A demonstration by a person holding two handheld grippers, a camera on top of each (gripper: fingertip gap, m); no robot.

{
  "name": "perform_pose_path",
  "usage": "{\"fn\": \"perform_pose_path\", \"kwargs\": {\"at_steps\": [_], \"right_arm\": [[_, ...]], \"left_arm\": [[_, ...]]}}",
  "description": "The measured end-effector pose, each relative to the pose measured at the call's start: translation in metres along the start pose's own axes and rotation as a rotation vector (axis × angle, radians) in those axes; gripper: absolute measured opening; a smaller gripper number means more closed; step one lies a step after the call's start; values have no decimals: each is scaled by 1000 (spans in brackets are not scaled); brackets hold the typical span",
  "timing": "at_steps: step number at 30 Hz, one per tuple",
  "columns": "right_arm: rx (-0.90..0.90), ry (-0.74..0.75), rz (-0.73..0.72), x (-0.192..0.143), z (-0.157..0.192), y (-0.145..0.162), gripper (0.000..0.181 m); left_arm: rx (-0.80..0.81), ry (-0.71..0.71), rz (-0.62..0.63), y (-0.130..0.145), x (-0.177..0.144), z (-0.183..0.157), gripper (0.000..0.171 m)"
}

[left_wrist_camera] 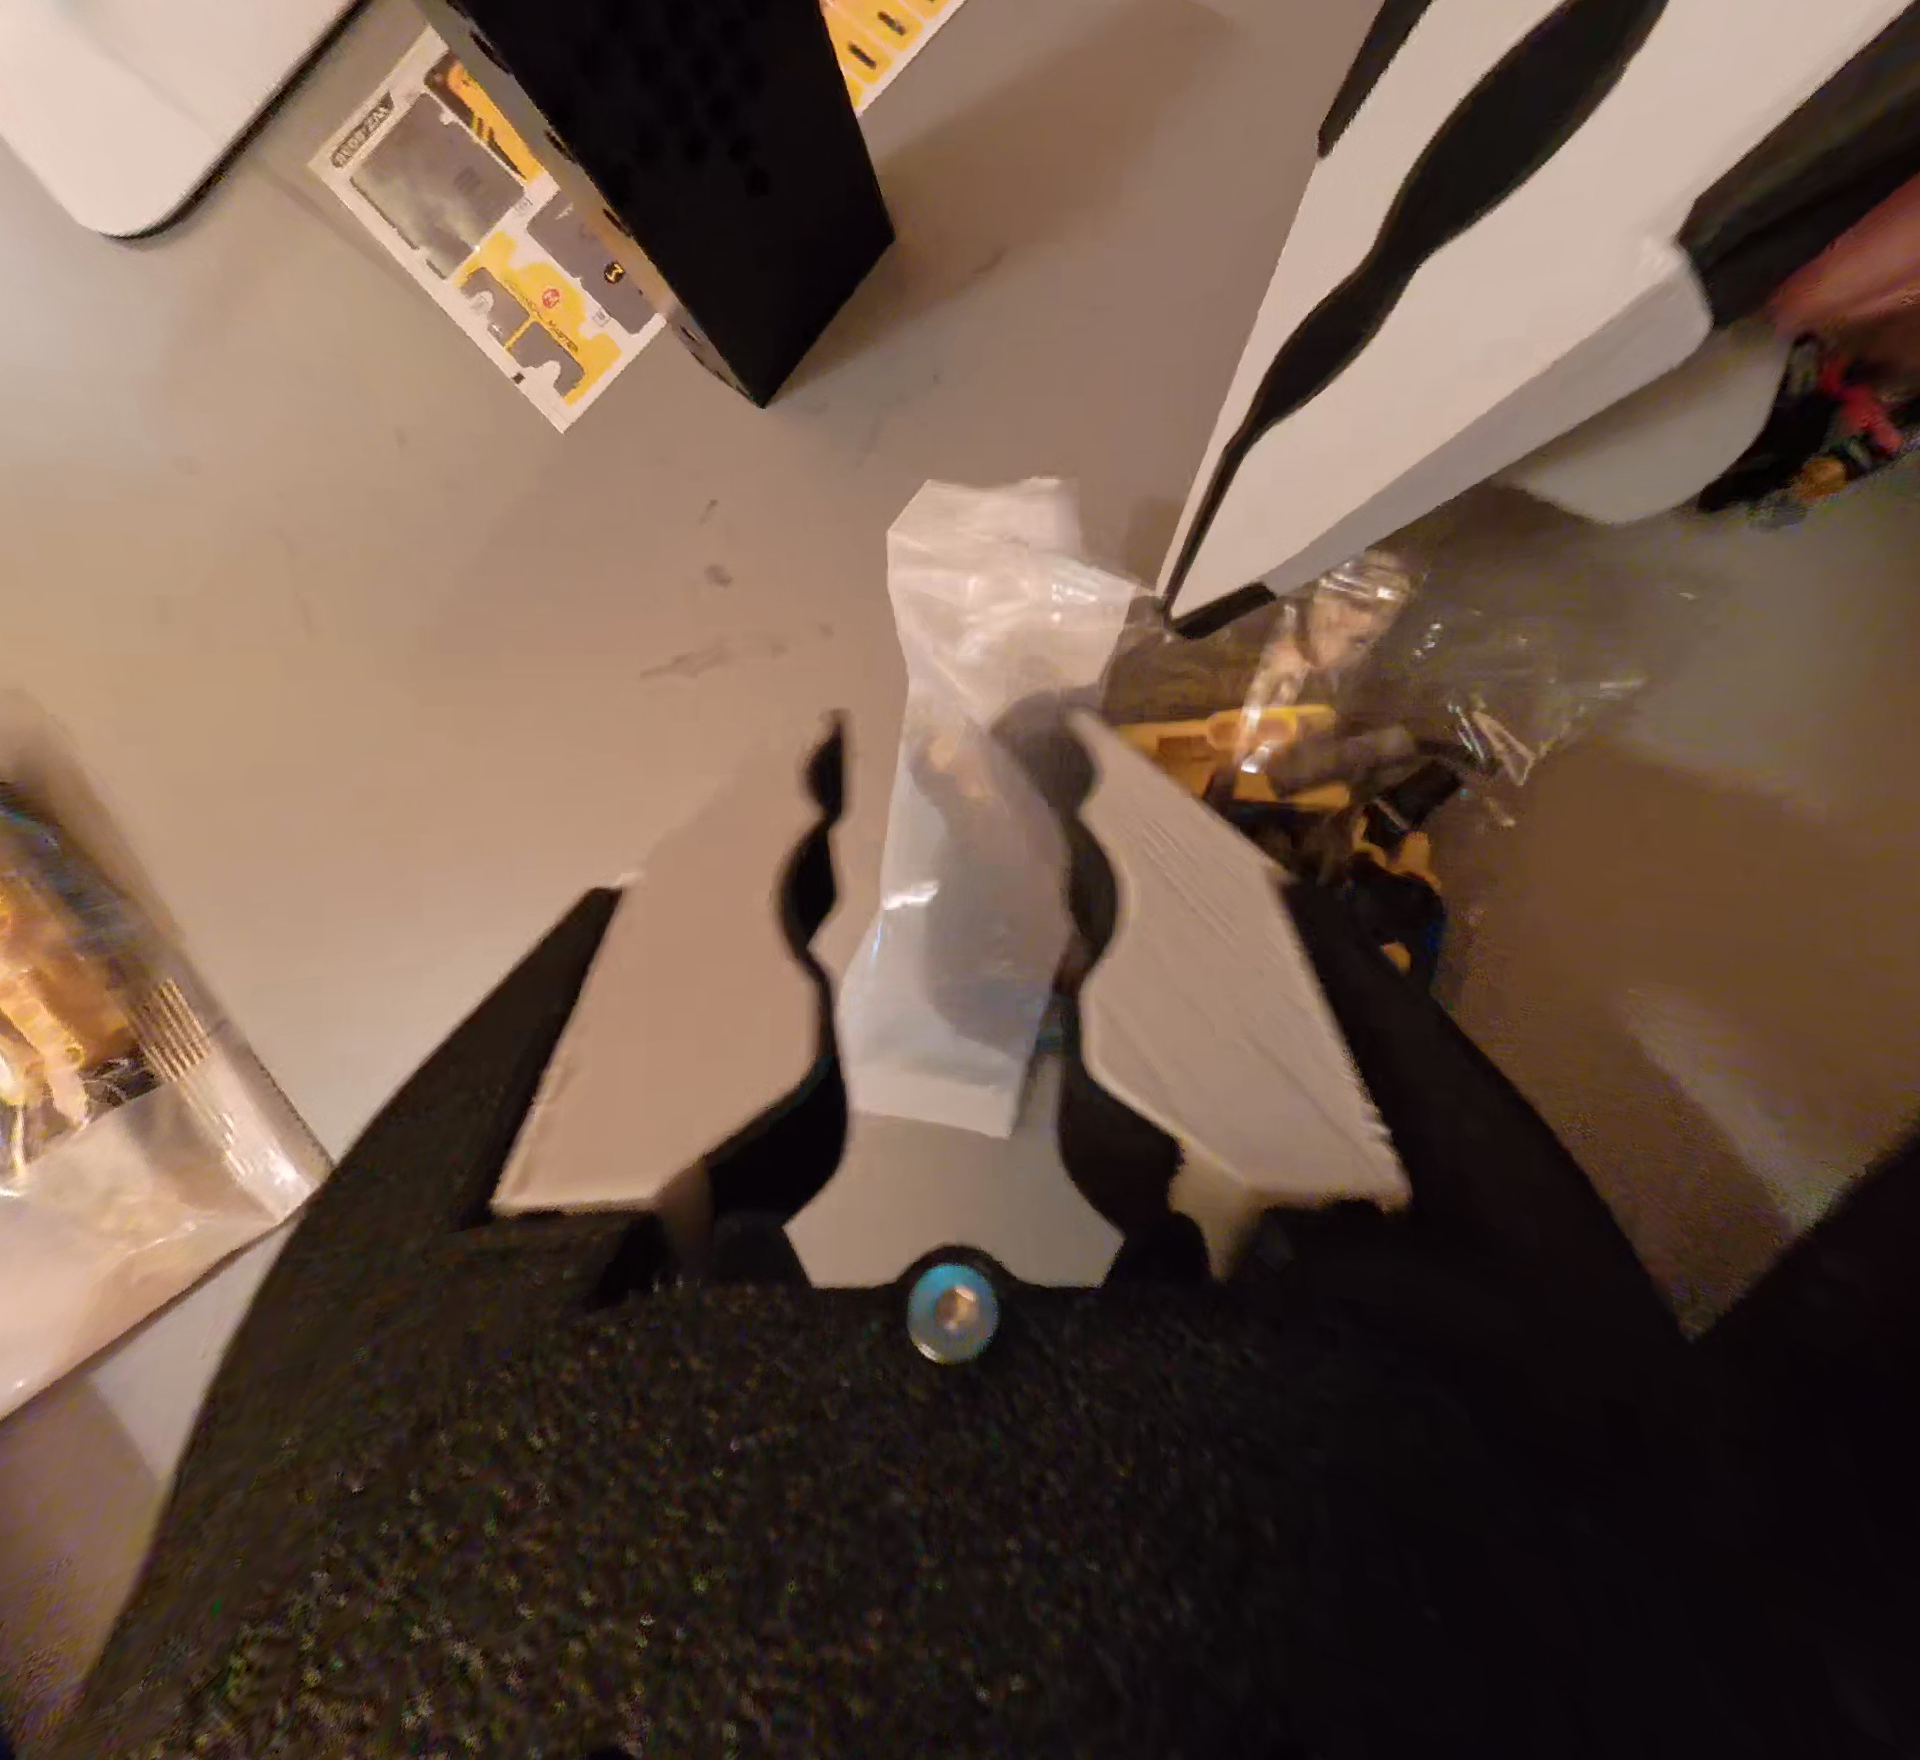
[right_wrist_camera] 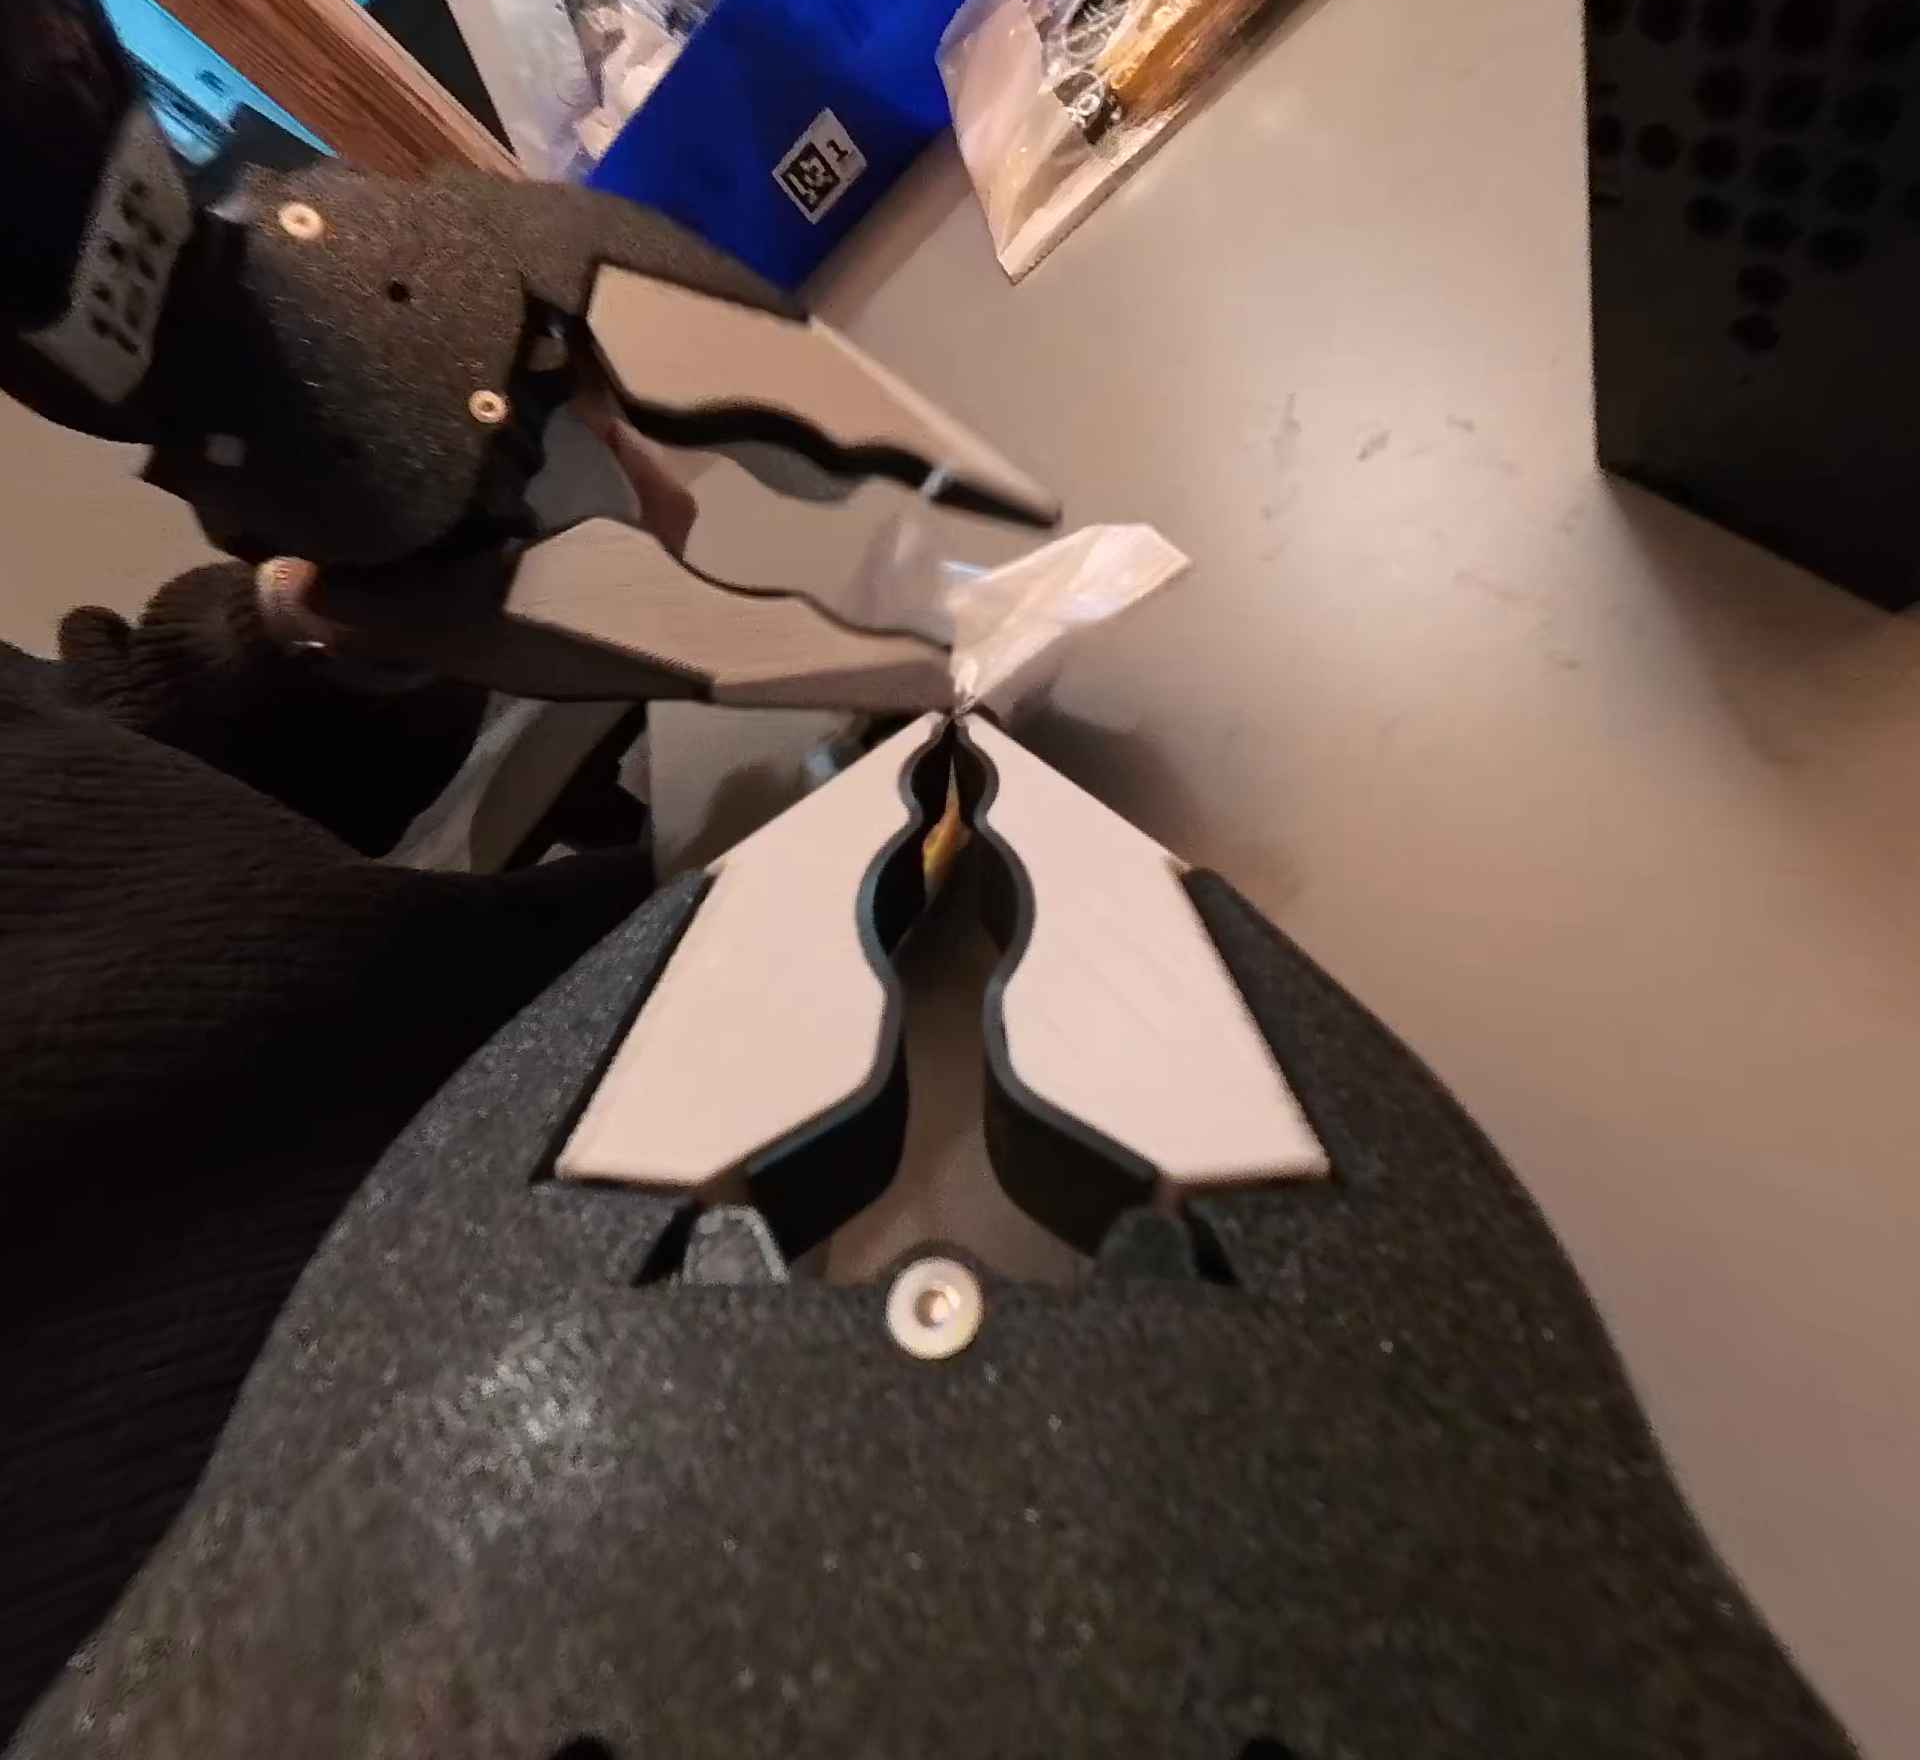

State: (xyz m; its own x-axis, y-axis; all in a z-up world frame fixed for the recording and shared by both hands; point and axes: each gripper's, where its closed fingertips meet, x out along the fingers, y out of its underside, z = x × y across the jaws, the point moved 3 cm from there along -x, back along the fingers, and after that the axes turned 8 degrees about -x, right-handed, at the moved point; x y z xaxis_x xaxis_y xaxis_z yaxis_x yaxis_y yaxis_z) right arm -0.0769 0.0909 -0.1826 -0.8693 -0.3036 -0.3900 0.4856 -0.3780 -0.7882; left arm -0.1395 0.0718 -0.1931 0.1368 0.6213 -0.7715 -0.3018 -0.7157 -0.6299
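A clear plastic bag (left_wrist_camera: 987, 588) of yellow and black building parts (left_wrist_camera: 1247, 744) lies on the grey table (left_wrist_camera: 416, 619). My left gripper (left_wrist_camera: 956, 723) is open and the bag's narrow end stands between its fingers. The left pad (left_wrist_camera: 821, 775) is clear of the plastic. My right gripper (left_wrist_camera: 1174, 614) comes in from the upper right, with its tips shut on the bag's film. In the right wrist view my right gripper (right_wrist_camera: 954, 721) pinches the bag (right_wrist_camera: 1070, 578) at its very tips. The left gripper (right_wrist_camera: 987, 588) shows open beside it, held by a gloved hand (right_wrist_camera: 187, 630).
A black perforated block (left_wrist_camera: 665, 100) stands on sticker sheets (left_wrist_camera: 488, 256) at the far side; it also shows in the right wrist view (right_wrist_camera: 1756, 204). Another bag of parts (left_wrist_camera: 94, 1014) lies at the left. A blue bin (right_wrist_camera: 831, 48) and a further bag (right_wrist_camera: 1143, 48) sit beyond. There is about 4 centimeters between the tips of the two grippers.
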Motion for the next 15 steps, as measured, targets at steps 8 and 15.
{"fn": "perform_pose_path", "kwargs": {"at_steps": [8, 15], "right_arm": [[-20, 27, 30, 5, 1, 2, 0], [9, -15, 1, 4, 2, -5, 0]], "left_arm": [[3, 48, -103, -5, -6, -3, 16], [283, -71, -177, -9, -7, -7, 25]]}}
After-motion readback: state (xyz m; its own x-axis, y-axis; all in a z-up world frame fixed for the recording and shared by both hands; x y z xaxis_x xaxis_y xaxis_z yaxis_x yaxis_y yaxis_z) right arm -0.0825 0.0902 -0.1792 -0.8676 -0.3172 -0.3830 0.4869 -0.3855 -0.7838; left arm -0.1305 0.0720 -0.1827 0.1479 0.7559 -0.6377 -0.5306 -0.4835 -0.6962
